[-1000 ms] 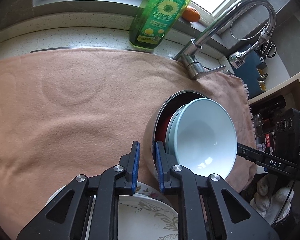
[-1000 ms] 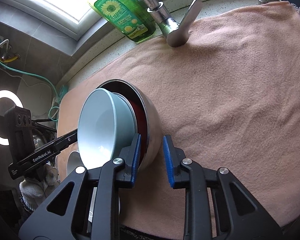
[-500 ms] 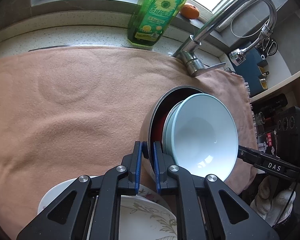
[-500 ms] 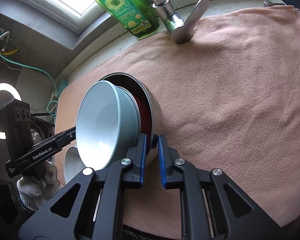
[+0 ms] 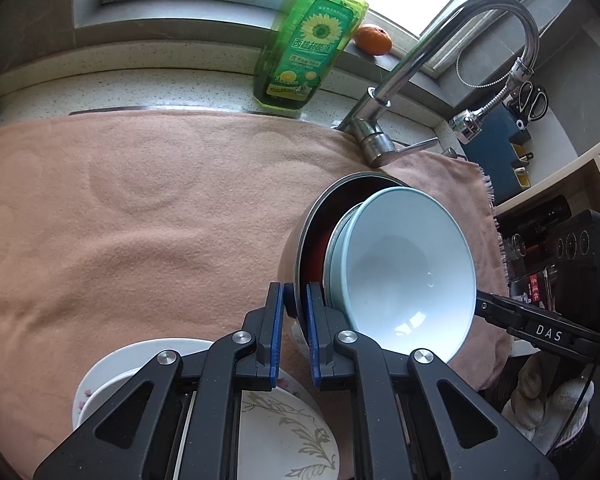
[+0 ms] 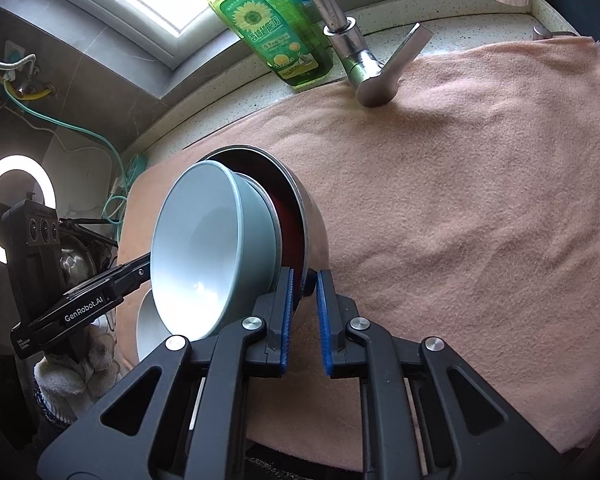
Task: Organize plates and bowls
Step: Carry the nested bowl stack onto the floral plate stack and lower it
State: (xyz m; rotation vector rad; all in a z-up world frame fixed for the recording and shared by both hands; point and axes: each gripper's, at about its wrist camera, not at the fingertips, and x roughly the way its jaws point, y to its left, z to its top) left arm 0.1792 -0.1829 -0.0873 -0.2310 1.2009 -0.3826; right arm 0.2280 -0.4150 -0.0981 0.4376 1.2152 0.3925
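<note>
Gripping steel bowl (image 5: 300, 248) rim, both jaws closed | nested bowls: three | plates (image 5: 284, 420): two

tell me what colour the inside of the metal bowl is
Dark red, seen behind the pale blue bowls nested in the metal bowl; clearest in the right wrist view.

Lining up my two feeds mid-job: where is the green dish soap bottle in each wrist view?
Left wrist: green dish soap bottle top centre, on the counter left of the faucet.
Right wrist: bottle top centre-left, again just left of the faucet.
Shared landmark: the faucet.
</note>
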